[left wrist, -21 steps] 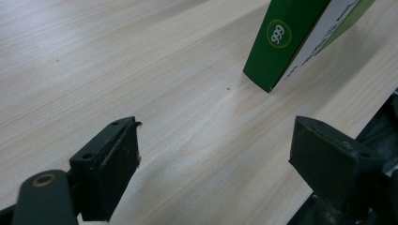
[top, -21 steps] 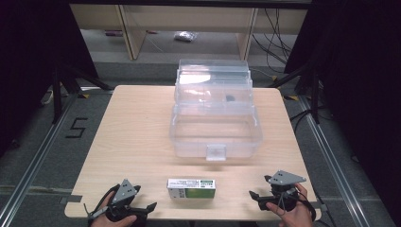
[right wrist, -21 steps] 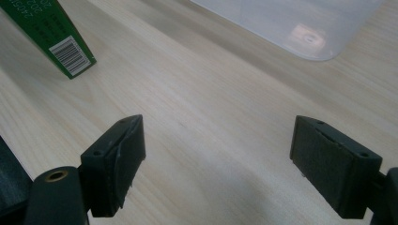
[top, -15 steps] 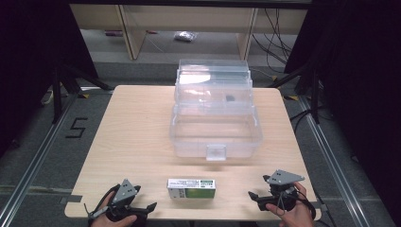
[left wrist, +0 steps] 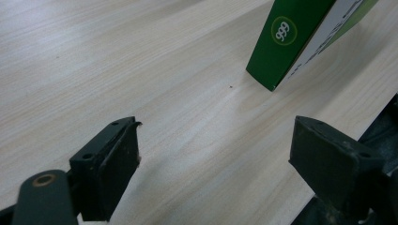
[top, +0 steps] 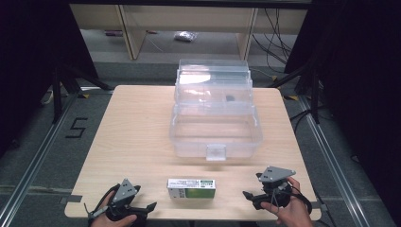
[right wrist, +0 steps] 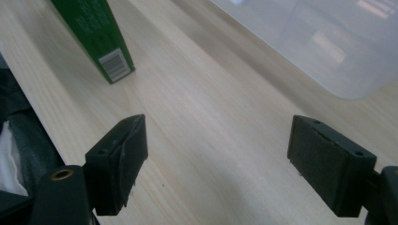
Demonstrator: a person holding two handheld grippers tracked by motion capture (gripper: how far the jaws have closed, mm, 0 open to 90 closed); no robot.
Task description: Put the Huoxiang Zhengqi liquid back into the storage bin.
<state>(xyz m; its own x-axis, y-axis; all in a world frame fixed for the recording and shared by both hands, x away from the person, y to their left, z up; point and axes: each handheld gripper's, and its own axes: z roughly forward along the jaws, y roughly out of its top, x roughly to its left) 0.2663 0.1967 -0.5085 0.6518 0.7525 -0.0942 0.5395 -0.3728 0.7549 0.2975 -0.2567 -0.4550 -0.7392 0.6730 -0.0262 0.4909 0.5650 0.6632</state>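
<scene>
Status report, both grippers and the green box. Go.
Left gripper open, empty, resting near table edge. Right gripper open, empty. Green and white box flat on table between them, untouched. Clear plastic bin open behind it; path unobstructed.

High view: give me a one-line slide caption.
Both claws, left and right, open on the table flanking a green box, open clear bin behind.

"999" on the green box [left wrist: 300, 37]; "5" on the floor [top: 75, 127]
</scene>
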